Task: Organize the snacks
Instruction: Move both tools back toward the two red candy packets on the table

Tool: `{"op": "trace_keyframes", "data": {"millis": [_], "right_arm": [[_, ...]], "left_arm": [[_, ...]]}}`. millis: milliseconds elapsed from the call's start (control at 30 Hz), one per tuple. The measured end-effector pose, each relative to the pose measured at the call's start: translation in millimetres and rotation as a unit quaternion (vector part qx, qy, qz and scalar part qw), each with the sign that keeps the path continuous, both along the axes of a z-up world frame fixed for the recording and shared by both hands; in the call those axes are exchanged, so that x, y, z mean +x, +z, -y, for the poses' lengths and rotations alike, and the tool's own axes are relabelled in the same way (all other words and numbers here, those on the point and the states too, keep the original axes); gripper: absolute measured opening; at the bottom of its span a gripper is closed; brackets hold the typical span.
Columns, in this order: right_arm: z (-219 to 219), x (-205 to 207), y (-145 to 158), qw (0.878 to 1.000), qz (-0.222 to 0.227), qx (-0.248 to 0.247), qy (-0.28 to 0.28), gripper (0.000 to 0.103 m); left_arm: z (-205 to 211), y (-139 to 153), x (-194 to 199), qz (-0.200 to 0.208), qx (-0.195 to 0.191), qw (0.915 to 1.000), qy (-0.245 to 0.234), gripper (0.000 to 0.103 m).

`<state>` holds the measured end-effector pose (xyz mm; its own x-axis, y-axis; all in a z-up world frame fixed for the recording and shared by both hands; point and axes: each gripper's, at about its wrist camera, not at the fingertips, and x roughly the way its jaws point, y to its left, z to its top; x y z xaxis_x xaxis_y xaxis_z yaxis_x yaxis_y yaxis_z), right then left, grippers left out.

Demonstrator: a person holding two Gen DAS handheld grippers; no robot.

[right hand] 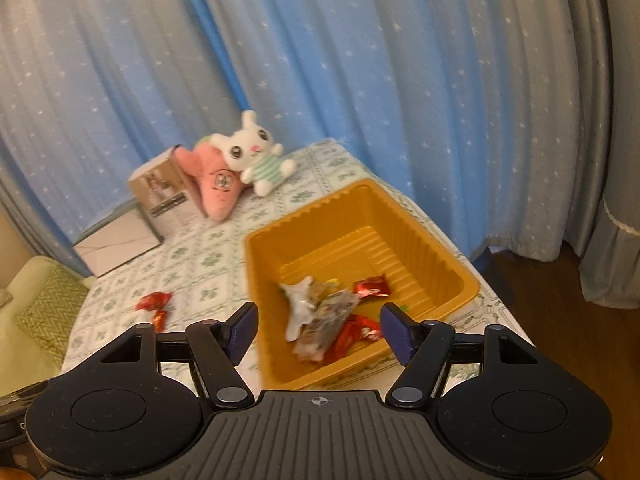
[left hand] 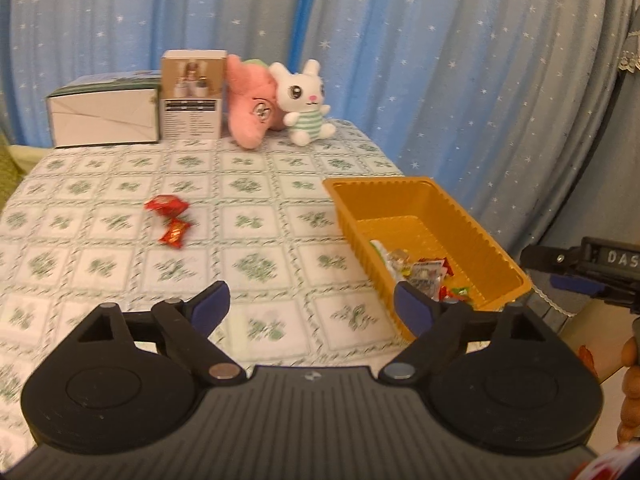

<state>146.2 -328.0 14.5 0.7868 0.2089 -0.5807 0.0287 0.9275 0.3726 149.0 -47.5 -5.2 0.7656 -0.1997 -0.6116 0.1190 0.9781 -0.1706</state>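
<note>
Green-patterned tablecloth [left hand: 256,184], starry blue curtain [left hand: 400,60] behind. Two red snacks [left hand: 170,218] loose on the cloth, well left of the gold tray [right hand: 264,280] holding the other wrappers [right hand: 328,316]. Left gripper [left hand: 312,306] and right gripper [right hand: 318,330] both spread wide, holding nothing; right one hangs above the tray's near end.

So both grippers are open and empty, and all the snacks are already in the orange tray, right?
Not quite. Both the left gripper and the right gripper are open and empty, but two red snacks still lie on the tablecloth, outside the orange tray. The left wrist view shows them.
</note>
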Motion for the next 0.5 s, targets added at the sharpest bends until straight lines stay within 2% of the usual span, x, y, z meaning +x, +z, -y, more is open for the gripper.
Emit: {"op": "trace_keyframes", "data": {"millis": [200, 500], "right_arm": [[-34.8, -23.6, 10.8, 1.000, 0.012, -0.017, 0.024, 0.074], [-82.1, -46.4, 2.3, 0.997, 0.006, -0.029, 0.073, 0.077]], "left_arm": [[-24.0, 7.4, -28.1, 0.004, 0.003, 0.9996, 0.027, 0.096], [-56.7, 9.1, -54.8, 0.011, 0.024, 0.9983, 0.053, 0.098]]}}
